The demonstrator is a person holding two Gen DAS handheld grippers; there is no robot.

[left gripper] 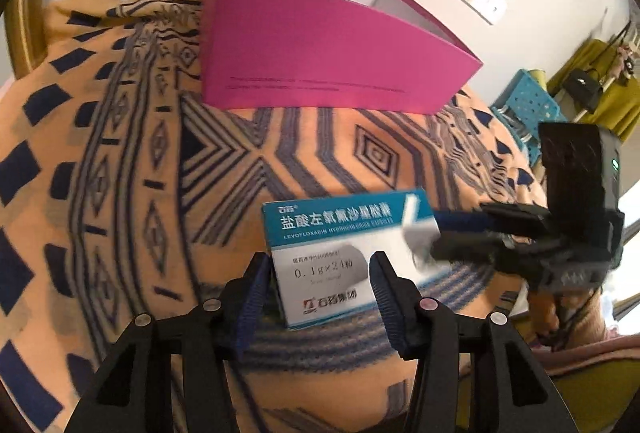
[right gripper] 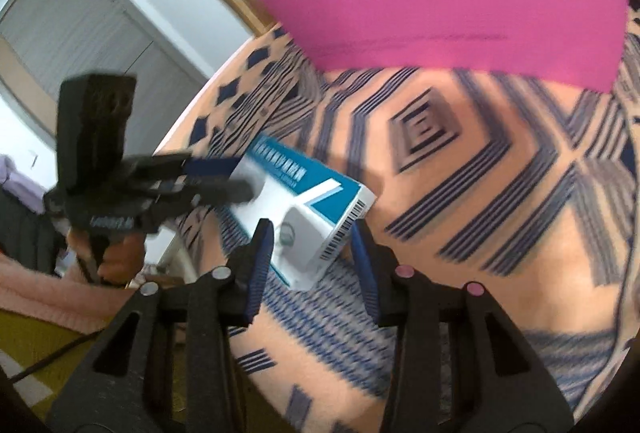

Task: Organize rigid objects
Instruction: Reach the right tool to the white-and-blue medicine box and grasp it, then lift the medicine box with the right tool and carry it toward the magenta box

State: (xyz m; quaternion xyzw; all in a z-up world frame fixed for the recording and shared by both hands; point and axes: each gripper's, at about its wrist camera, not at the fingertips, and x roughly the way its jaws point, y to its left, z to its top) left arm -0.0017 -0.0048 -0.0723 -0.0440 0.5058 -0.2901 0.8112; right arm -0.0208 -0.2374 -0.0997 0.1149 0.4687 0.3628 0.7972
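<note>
Both wrist cams close, angled down, sharing medicine box (left gripper: pixel 344 253) (right gripper: pixel 312 221), pink box (left gripper: pixel 320 53) (right gripper: pixel 460 13).

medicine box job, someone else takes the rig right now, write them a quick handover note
Left gripper: jaws around one end of the blue and white medicine box; pad contact unclear.
Right gripper: jaws around the barcode end of the same box, contact equally unclear.
The box lies on the patterned tablecloth, near the table's front edge.
The pink box stands open behind it; its inside shows white, contents not visible.
Done: both grippers lined up on the medicine box.
Left: probably grip, lift and put it in the pink box.
</note>
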